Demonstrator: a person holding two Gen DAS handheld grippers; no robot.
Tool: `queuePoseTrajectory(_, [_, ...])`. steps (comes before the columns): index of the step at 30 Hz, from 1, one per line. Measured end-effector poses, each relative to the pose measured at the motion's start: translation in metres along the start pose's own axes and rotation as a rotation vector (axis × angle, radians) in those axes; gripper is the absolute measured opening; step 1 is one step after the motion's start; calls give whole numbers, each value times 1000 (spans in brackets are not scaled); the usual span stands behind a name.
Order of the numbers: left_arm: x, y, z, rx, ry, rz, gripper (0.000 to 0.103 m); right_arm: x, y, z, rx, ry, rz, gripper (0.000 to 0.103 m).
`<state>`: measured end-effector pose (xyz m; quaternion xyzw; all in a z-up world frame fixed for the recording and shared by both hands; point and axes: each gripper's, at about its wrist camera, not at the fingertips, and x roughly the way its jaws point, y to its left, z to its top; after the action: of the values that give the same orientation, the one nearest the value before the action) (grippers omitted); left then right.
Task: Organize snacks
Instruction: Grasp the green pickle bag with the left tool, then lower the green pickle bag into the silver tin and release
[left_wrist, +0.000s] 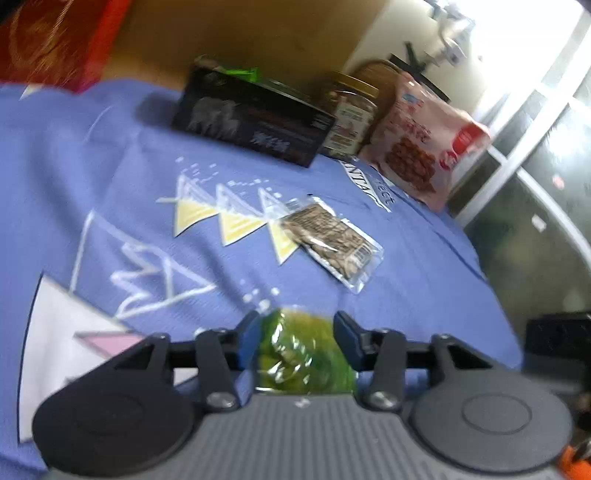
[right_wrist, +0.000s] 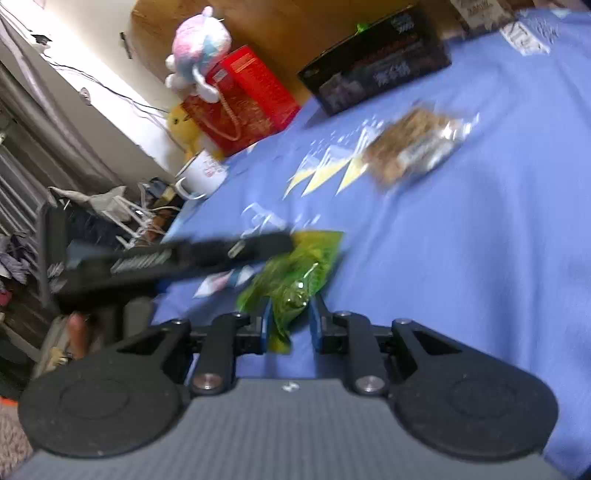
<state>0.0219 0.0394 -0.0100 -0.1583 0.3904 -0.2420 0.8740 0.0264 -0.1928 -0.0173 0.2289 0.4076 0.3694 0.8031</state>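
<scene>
A green snack packet (left_wrist: 304, 352) lies on the blue cloth (left_wrist: 110, 155) between the fingers of my left gripper (left_wrist: 297, 334), which is open around it. It also shows in the right wrist view (right_wrist: 295, 277), where my right gripper (right_wrist: 290, 325) is open around its near end. The left gripper reaches in from the left as a dark blurred bar (right_wrist: 184, 254). A clear packet of brown snack (left_wrist: 330, 240) lies further out on the cloth, also in the right wrist view (right_wrist: 413, 146).
A black box (left_wrist: 255, 118), a brown jar (left_wrist: 349, 118) and a pink snack bag (left_wrist: 424, 147) stand at the cloth's far edge. A red box (right_wrist: 245, 99), a plush toy (right_wrist: 199, 48) and a white mug (right_wrist: 201, 173) sit at the left.
</scene>
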Motion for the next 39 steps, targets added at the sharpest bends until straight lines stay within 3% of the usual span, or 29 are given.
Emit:
queuePoseTrajectory(2, [6,0,8,20,17,-34,50,8,12,-11,-28,27,43,26])
queuePoseTrajectory(4, [3,5,13,-16,14,-18,50,16,26,-13,-116,54,39,26])
queuePoseTrajectory(9, [-48,27,11,-87,-63,-8,50,-5,24,1,-179,4,34,27])
queuePoseTrajectory(13, [-72,46,-14,-167,-7,-40,52,-26,7,12,-169,-47,-1,27])
queuePoseTrajectory(17, [-63,53,-39,-301,75,-154,61,-23,-11,26,-124,-68,-8,27])
queuePoseTrajectory(20, [-53,50,-48,-342,54,-166,62,-5,-17,33,-121,-44,-5,27])
queuePoseTrajectory(22, [-49,49,-48,-361,38,-160,52,8,-22,31,-108,5,0,24])
queuePoseTrajectory(24, [-45,50,-48,-377,36,-141,33,6,-23,24,-100,19,37,24])
queuePoseTrajectory(26, [-41,53,-48,-392,46,-149,27,4,-20,16,-92,33,60,21])
queuePoseTrajectory(32, [-23,35,-27,-299,83,-155,27,-14,-19,1,-27,-11,44,13])
queuePoseTrajectory(39, [-3,11,34,-160,62,-211,28,-38,-21,42,-28,-175,-14,13])
